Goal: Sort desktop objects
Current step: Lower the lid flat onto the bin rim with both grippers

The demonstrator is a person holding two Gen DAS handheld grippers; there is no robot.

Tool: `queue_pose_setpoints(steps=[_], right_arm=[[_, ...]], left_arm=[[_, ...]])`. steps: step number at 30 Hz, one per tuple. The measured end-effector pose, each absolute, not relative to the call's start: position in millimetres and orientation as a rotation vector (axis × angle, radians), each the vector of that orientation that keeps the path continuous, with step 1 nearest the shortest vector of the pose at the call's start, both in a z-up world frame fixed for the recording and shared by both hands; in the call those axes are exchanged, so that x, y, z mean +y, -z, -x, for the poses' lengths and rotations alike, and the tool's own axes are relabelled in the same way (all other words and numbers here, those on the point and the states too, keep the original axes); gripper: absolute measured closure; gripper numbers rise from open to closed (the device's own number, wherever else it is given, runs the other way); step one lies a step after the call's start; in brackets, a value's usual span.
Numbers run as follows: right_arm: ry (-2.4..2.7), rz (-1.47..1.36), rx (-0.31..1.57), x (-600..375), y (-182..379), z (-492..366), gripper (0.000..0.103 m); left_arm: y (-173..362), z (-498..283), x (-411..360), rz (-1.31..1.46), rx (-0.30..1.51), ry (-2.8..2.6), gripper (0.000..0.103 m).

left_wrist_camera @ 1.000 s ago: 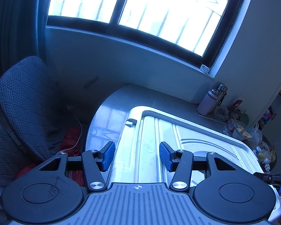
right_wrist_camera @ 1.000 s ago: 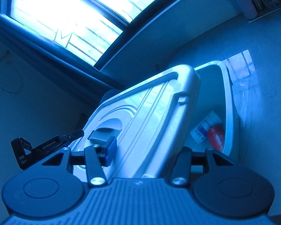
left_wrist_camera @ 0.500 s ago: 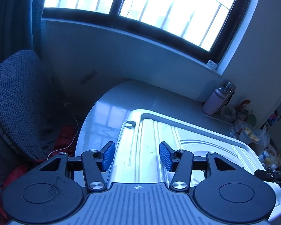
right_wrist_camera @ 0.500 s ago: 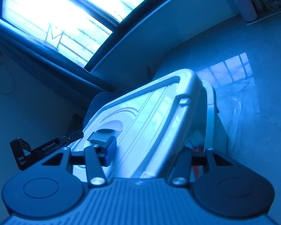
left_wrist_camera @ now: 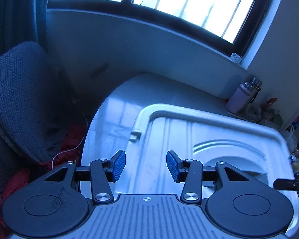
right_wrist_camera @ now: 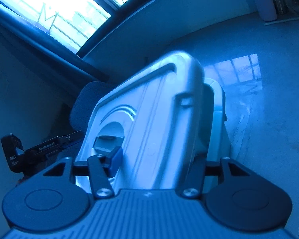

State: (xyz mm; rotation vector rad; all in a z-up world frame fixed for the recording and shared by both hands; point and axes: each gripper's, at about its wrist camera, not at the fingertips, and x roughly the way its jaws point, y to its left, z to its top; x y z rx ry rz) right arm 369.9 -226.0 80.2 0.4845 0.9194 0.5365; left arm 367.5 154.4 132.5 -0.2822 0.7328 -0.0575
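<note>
Right tool (right_wrist_camera: 149, 159) opening astride lid (right_wrist_camera: 149, 109); left tool (left_wrist_camera: 146, 166) empty

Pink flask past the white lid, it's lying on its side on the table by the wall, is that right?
Not quite. The pink flask stands upright, not on its side, as the left wrist view shows. The rest holds: it is on the table by the wall, past the white lid.

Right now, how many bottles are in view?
1: a pink bottle stands at the desk's far right corner; the right wrist view shows it too. The clutter beside it may hide more.
</note>
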Motion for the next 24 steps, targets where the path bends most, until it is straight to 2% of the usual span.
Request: queue_pose_setpoints(steps=[6, 8, 9, 10, 20, 24], right_arm=[[-0.488, -0.428, 0.951, -213, -87, -374, 0.035], [-0.454, -0.387, 0.949, -208, -90, -371, 0.025], [-0.424, -0.354, 0.944, -205, -93, -370, 0.015], [-0.395, -0.322, 0.939, -202, -96, -368, 0.009], [-0.23, -0.211, 0.845, -216, -126, -358, 0.008], [-0.225, -0.203, 0.861, -218, -120, -363, 0.008]], left_arm=[[-124, -374, 156, 0.278, 0.757, 0.056, 0.056], [-122, -375, 154, 0.257, 0.755, 0.048, 0.056], [-122, -376, 154, 0.249, 0.755, 0.047, 0.056], [-122, -376, 153, 0.242, 0.755, 0.046, 0.056], [-123, -384, 149, 0.24, 0.767, 0.054, 0.056], [-126, -382, 152, 0.257, 0.759, 0.058, 0.056]])
